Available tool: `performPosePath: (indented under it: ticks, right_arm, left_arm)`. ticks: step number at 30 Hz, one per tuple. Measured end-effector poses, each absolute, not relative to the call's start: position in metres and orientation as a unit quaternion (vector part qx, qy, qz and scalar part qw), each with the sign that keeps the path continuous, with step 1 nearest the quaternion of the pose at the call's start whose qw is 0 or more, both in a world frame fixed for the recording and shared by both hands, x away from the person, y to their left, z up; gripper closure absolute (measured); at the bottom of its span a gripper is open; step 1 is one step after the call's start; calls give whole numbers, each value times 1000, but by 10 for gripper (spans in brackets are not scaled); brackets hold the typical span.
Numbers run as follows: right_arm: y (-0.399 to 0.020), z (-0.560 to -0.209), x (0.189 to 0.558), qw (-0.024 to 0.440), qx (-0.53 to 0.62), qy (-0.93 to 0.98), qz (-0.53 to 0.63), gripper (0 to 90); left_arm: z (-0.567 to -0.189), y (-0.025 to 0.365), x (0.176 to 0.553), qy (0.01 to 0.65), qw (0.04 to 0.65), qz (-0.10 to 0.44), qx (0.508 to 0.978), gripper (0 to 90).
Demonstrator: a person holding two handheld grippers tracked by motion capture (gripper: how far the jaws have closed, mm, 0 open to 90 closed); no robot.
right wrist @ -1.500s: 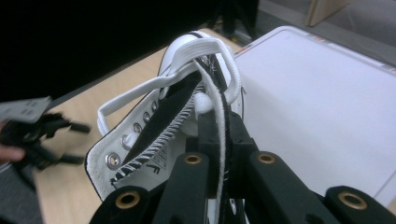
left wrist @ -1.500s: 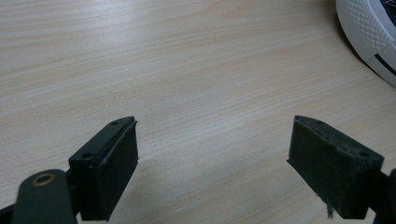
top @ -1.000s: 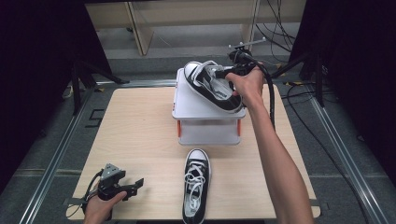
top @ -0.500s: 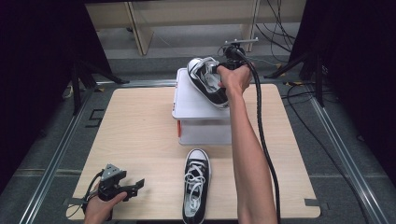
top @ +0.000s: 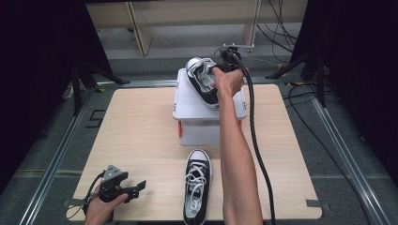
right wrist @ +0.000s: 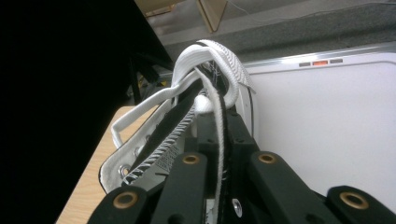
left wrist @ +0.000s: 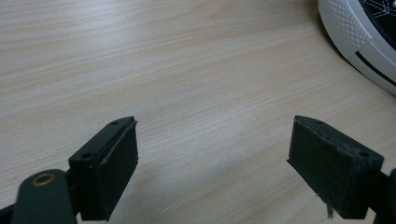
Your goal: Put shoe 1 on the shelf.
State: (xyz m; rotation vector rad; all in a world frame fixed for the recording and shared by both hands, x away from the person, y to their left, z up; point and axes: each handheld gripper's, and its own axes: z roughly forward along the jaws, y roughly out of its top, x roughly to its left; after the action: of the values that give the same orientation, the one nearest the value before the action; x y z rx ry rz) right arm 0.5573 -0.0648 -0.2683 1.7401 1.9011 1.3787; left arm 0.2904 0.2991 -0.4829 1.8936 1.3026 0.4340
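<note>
A black-and-white sneaker [top: 201,80] is tilted on its side over the top of a white box [top: 187,101] at the back middle of the table. My right gripper [top: 213,74] is shut on the upper's edge by the laces, and in the right gripper view the sneaker [right wrist: 210,70] is pinched between the closed jaws of the right gripper [right wrist: 217,123]. A matching sneaker [top: 197,190] lies flat near the front edge, toe pointing away. At the front left my left gripper [top: 136,188] rests low over the wood, open with nothing in it; its own view shows the left gripper [left wrist: 212,163] and that sneaker's toe [left wrist: 362,39].
The white box lid [right wrist: 327,126] has an orange latch [right wrist: 320,62] at its far edge. The wooden table [top: 136,131] sits inside a metal frame. A thick black cable [top: 256,140] trails from the right gripper along the forearm. Shelving legs and cables stand behind the table.
The right hand has carried the held sneaker a little to the left and down over the box, tipping it more on edge. The left gripper and the sneaker on the table stayed put.
</note>
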Motion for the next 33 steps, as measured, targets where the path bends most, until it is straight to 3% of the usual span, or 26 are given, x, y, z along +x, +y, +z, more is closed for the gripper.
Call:
performPosePath:
  ticks: [5, 12, 16, 24, 33]
  right_arm:
    - [-72, -273, 556, 120, 576, 677, 441, 864]
    - [-82, -275, 555, 98, 562, 711, 411, 830]
    - [-93, -269, 549, 85, 529, 735, 417, 723]
    - [-106, -245, 511, 79, 424, 777, 458, 693]
    - [-101, -251, 484, 68, 345, 816, 458, 729]
  left_arm:
    - [-483, 299, 290, 515, 391, 172, 743, 153]
    - [-483, 299, 291, 517, 389, 172, 743, 153]
    - [-483, 299, 291, 517, 389, 173, 743, 153]
    - [-484, 299, 291, 519, 388, 172, 742, 153]
    - [-485, 299, 292, 521, 381, 177, 743, 153]
